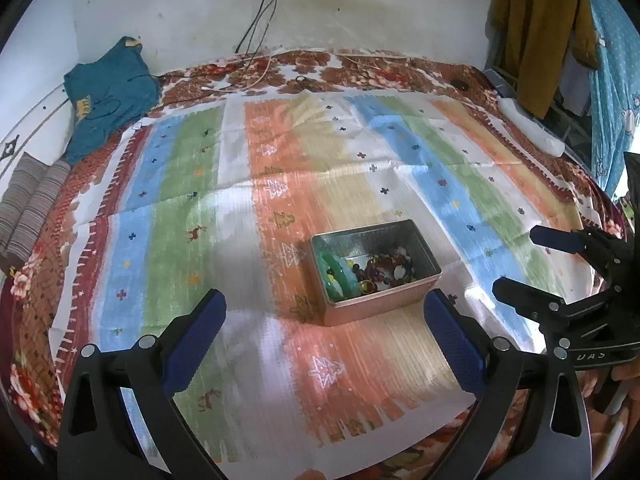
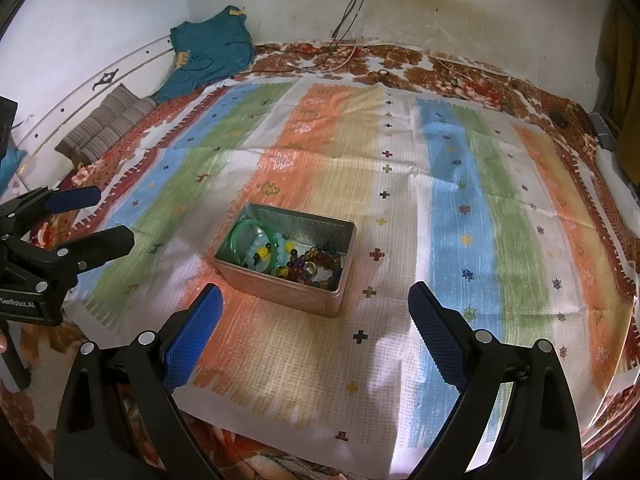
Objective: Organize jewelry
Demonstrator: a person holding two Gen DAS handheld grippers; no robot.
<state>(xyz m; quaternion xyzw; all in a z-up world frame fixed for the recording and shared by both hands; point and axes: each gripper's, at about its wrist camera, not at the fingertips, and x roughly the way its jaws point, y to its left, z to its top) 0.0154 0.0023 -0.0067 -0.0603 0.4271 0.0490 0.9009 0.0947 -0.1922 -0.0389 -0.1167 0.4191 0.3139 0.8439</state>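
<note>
Tin [image 2: 286, 256]: on the striped mat [image 2: 456, 216], lid off, holding beads [image 2: 316, 266] and a green bangle [image 2: 244, 236] (bangle at one end).
Left gripper [image 1: 324, 320]: jaws wide apart, empty, just short of the tin.
Right gripper [image 2: 314, 312]: jaws wide apart, empty, beside the tin.

One metal box [image 2: 316, 300] at the centre, one green bangle [image 2: 240, 236] inside at 9 o'clock, two grippers [image 1: 326, 320] [image 2: 314, 312] at 6, one striped mat [image 2: 460, 220]
</note>
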